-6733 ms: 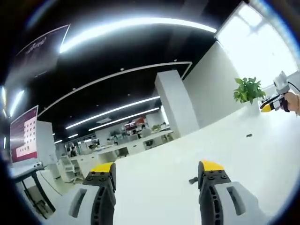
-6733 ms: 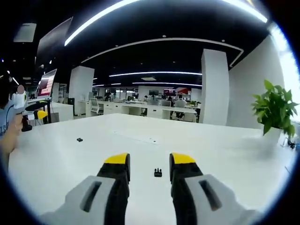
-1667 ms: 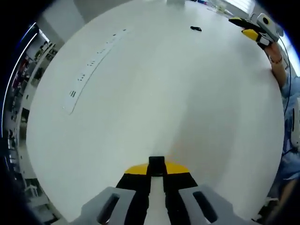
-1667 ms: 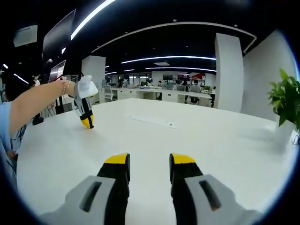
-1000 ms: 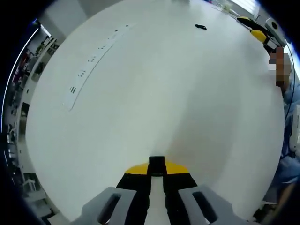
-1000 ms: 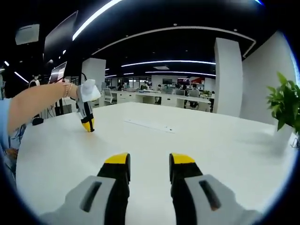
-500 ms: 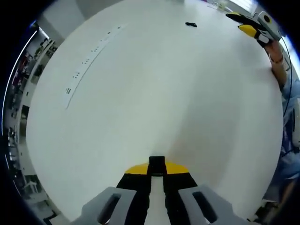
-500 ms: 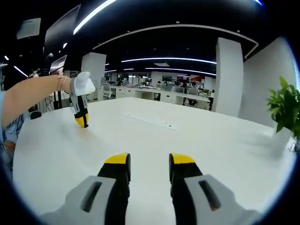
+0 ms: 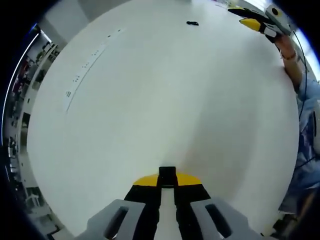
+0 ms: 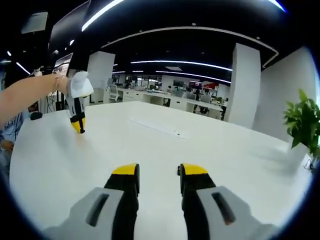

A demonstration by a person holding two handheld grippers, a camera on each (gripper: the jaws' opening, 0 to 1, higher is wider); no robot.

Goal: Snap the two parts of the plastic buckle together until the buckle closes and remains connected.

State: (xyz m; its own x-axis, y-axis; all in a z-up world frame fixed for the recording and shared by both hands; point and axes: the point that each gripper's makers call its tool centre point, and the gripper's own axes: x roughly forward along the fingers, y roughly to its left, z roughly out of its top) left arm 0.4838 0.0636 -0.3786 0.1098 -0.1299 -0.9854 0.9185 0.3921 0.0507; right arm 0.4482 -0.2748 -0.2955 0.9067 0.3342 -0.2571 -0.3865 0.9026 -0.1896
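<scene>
My left gripper (image 9: 167, 179) is shut on a small black buckle part (image 9: 167, 172), held just above the white table (image 9: 150, 100). The other black buckle part (image 9: 192, 23) lies loose on the table at the far side. My right gripper (image 9: 244, 16) hovers beside that part, a hand behind it. In the right gripper view the right gripper (image 10: 160, 172) stands open with nothing between its fingers, and a sliver of the loose buckle part (image 10: 178, 171) peeks out by the right jaw's inner edge. At the left, a person's arm holds the left gripper (image 10: 77, 125), pointing down at the table.
A long narrow slotted strip (image 9: 85, 65) runs across the table top, seen also as the strip (image 10: 155, 127). A potted plant (image 10: 302, 125) stands at the table's right end. Office desks and pillars lie beyond. A person's sleeve (image 9: 305, 150) is at the right.
The right gripper has come closer to the loose buckle part, which now peeks in beside its right jaw. The left gripper keeps its hold and has hardly moved over the table.
</scene>
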